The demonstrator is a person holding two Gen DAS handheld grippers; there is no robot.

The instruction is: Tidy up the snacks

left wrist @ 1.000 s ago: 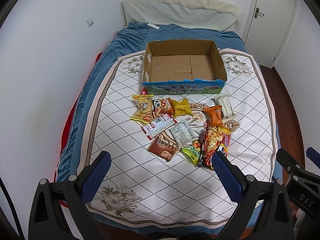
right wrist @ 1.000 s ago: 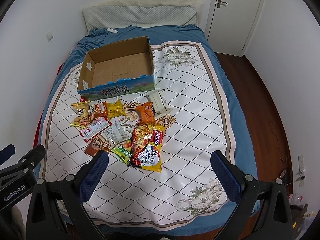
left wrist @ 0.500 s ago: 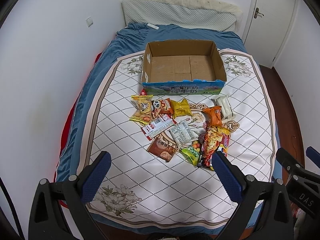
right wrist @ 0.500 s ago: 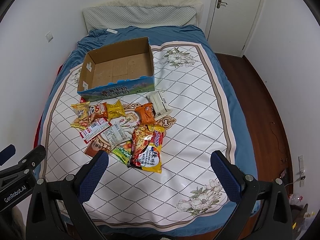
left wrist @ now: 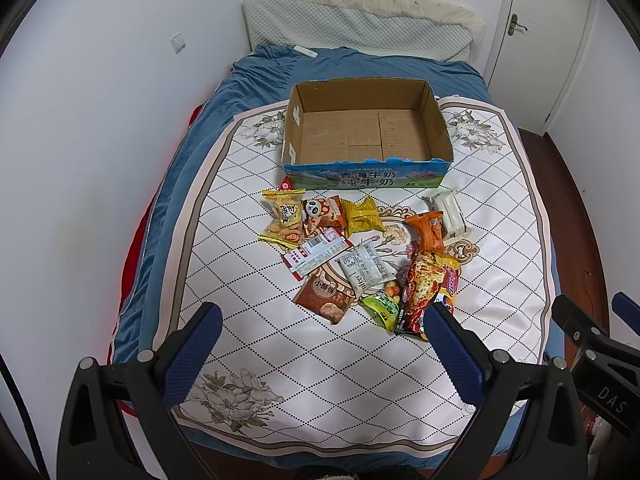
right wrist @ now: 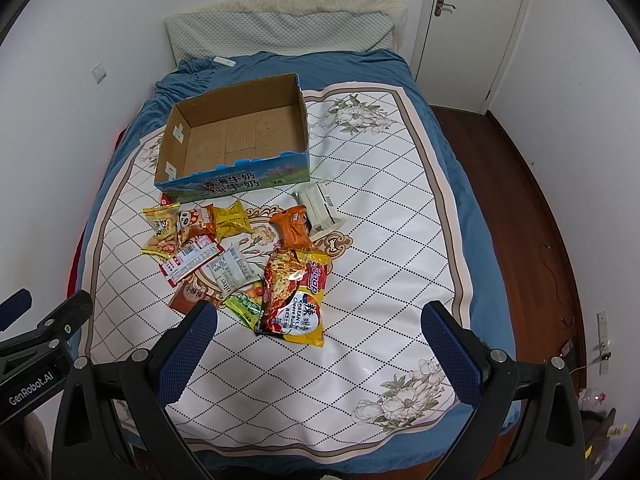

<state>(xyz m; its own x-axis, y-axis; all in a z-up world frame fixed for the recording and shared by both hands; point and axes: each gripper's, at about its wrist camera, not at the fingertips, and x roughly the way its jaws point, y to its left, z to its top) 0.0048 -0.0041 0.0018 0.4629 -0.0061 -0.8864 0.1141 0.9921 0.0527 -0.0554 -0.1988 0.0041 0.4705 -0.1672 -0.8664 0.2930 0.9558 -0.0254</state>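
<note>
Both tongs hang released over the near end of the bed, grasping nothing: the left tongs and the right tongs each spread their blue pads wide. An open cardboard box sits empty on the quilted mat, farther up the bed. Just in front of it lies a loose heap of snack packets, among them a large noodle bag, a white pack and an orange packet.
</note>
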